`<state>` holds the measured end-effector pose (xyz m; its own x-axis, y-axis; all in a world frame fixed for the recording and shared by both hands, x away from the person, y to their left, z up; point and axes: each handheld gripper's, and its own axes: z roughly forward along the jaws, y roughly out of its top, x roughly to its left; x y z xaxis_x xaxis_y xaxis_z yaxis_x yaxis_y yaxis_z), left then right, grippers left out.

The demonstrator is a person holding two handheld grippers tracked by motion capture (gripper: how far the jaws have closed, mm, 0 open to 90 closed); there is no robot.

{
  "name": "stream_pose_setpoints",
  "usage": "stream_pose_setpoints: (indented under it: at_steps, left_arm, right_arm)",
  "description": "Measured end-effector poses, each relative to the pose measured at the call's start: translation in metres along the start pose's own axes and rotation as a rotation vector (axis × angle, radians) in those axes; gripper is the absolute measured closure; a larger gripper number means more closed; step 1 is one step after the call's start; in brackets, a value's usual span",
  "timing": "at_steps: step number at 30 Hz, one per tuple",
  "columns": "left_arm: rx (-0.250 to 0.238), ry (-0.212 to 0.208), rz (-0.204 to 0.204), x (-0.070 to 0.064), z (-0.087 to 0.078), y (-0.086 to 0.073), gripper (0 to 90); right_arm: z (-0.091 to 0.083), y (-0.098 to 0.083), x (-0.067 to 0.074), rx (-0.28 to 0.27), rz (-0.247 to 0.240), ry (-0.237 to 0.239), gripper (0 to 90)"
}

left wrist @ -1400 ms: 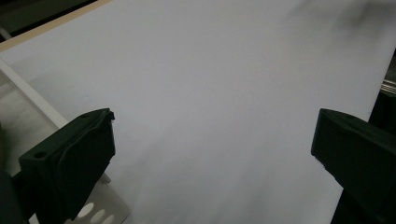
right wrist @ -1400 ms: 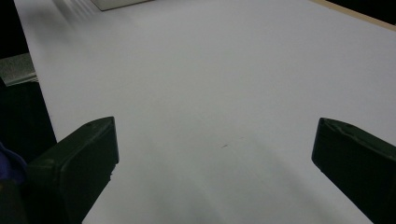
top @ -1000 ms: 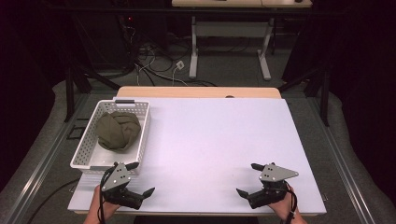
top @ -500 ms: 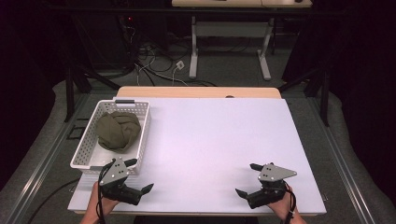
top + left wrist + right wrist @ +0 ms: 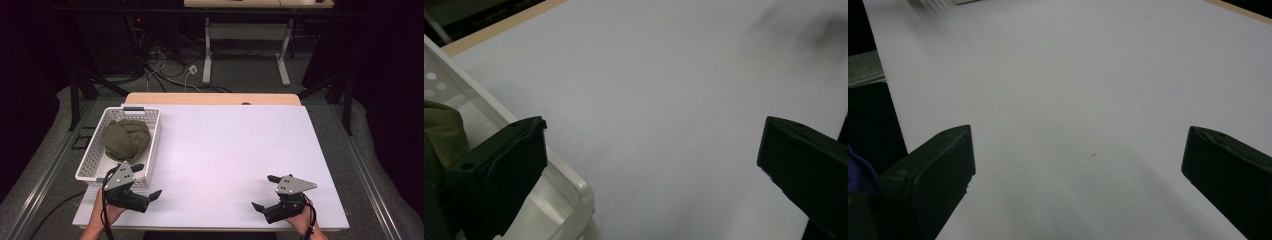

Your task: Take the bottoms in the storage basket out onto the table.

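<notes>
Both tongs wide, empty. Green cloth (image 5: 127, 139) bundled in white basket (image 5: 153, 138), just ahead of left tongs (image 5: 148, 181); right tongs (image 5: 266, 192) well apart across table (image 5: 235, 145).

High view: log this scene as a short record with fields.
surface: white table
basket: white perforated basket, at the table's left edge
contents: bundled olive-green cloth, inside the basket
left gripper: open, at the basket's near end, holding nothing
right gripper: open, over the near right of the table, holding nothing

Basket (image 5: 574, 200) corner cut off below
</notes>
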<state>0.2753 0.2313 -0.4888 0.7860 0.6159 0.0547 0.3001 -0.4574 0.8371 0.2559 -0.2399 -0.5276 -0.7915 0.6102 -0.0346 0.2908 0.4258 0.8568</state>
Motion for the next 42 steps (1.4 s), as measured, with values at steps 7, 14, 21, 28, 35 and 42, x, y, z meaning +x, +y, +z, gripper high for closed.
stream_pose_setpoints:
  at_steps: [7, 14, 21, 28, 35, 42]
  left_arm:
    - [-0.007, 0.022, -0.012, 0.01, -0.005, 0.004, 0.0]
    - [0.009, 0.04, 0.002, 0.018, -0.006, 0.007, 0.0]
    - [0.025, 0.068, 0.007, 0.029, -0.007, 0.01, 0.0]
    - [0.046, 0.095, 0.001, 0.045, -0.01, 0.012, 0.0]
    - [0.073, 0.123, 0.0, 0.06, -0.014, 0.015, 0.0]
    - [0.1, 0.152, 0.014, 0.073, -0.02, 0.022, 0.0]
  right_arm:
    - [0.001, 0.0, 0.0, 0.007, 0.001, -0.001, 0.2]
    - [0.002, 0.0, 0.0, 0.006, -0.002, -0.004, 0.2]
    - [0.001, -0.001, 0.0, 0.008, 0.004, -0.006, 0.3]
    - [0.003, 0.0, 0.0, 0.011, 0.003, -0.006, 0.3]
    - [0.003, 0.0, 0.001, 0.011, 0.001, -0.004, 0.3]
    - [0.003, 0.0, 0.001, 0.015, 0.0, -0.001, 0.4]
